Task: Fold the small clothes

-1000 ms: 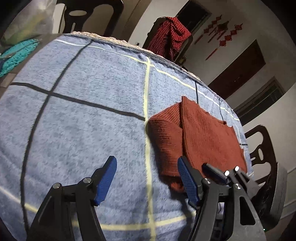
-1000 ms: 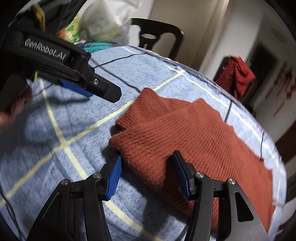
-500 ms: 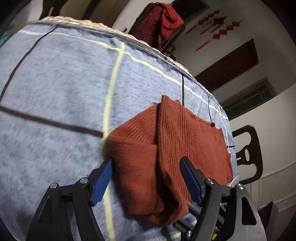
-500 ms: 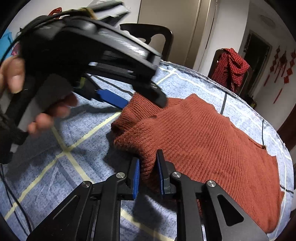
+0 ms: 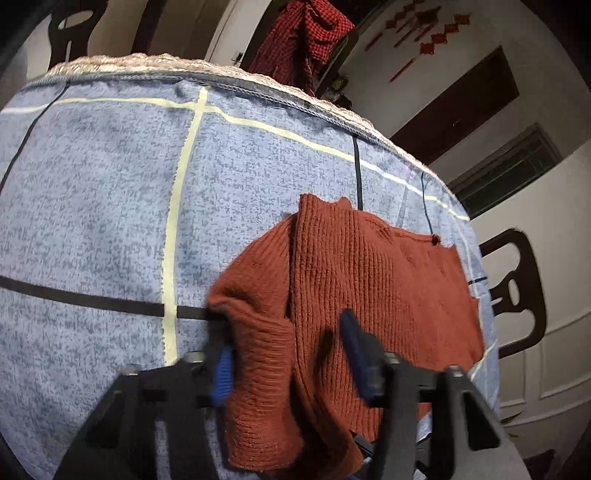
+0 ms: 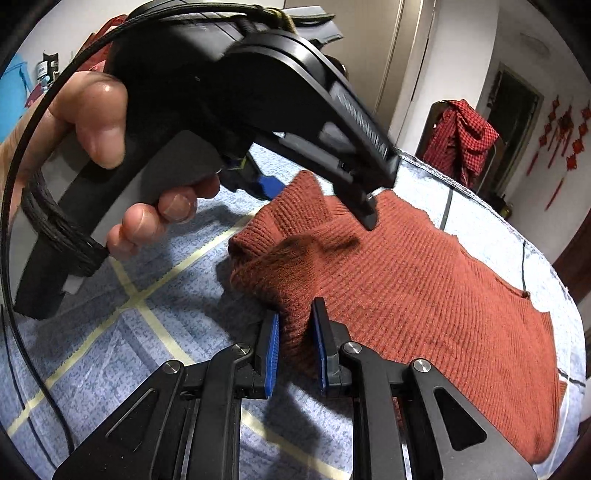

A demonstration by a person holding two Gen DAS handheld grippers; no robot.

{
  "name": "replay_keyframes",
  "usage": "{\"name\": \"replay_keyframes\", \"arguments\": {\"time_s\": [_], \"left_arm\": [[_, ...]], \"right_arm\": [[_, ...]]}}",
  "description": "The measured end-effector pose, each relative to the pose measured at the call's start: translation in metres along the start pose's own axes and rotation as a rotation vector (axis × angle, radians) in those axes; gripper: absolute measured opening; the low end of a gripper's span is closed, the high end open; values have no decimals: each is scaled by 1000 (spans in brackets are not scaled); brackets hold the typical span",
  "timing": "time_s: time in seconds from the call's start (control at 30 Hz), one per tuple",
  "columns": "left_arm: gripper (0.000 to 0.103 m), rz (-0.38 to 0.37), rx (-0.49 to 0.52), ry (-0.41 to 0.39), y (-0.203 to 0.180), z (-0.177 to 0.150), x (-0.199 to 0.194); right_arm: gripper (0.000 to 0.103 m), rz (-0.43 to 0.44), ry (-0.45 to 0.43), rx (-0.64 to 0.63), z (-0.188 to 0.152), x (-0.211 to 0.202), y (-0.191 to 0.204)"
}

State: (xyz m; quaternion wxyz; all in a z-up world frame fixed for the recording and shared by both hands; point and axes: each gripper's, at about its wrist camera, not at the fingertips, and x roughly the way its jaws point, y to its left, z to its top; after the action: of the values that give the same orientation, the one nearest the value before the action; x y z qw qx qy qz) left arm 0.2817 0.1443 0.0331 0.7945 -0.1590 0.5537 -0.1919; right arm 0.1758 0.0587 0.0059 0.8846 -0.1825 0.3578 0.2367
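A rust-red knit sweater (image 5: 369, 277) lies on the blue checked cloth (image 5: 110, 203), its left side folded over. My left gripper (image 5: 288, 362) straddles the folded left end; its jaws are closing, blurred, with the knit between them but not clamped. In the right wrist view a hand (image 6: 96, 122) holds that left gripper (image 6: 319, 203) above the sweater (image 6: 424, 277). My right gripper (image 6: 295, 332) is shut on a pinched ridge of the sweater's near edge, which lifts slightly off the cloth.
The cloth's far hem (image 5: 258, 85) marks the table edge. Behind it stands a chair draped with a red checked garment (image 5: 306, 40). A dark wooden chair (image 5: 517, 288) is at the right side, another (image 5: 74, 22) at the far left.
The left gripper slid across the cloth onto the sweater's folded end and its jaws narrowed around it. The right gripper shut on the sweater's near edge and has since held still.
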Motion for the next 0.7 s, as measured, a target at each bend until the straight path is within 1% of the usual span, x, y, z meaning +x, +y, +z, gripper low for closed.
{"name": "replay_keyframes", "arguments": {"time_s": [0.07, 0.13, 0.17, 0.27, 0.3, 0.33, 0.43, 0.53, 0.7], "left_arm": [[38, 36, 16, 9, -2, 1, 2], [32, 53, 20, 10, -2, 1, 1], [26, 54, 20, 15, -1, 2, 0], [22, 68, 16, 16, -4, 3, 0], [22, 74, 18, 12, -6, 3, -1], [22, 81, 18, 7, -7, 3, -2], [22, 77, 9, -1, -12, 5, -4], [22, 68, 2, -5, -15, 7, -9], [22, 81, 1, -14, -26, 9, -15]], "right_arm": [[17, 1, -2, 2, 0, 0, 0], [17, 2, -5, 7, 0, -1, -1], [17, 3, -8, 11, 0, -1, -1], [17, 4, -11, 23, 0, -1, -3], [17, 3, -15, 28, 0, -1, -4], [14, 4, -21, 34, 0, -2, -5], [11, 12, -34, 64, -1, -6, -8], [10, 22, -45, 92, -1, -8, -13], [9, 10, -79, 99, 0, -17, -19]]}}
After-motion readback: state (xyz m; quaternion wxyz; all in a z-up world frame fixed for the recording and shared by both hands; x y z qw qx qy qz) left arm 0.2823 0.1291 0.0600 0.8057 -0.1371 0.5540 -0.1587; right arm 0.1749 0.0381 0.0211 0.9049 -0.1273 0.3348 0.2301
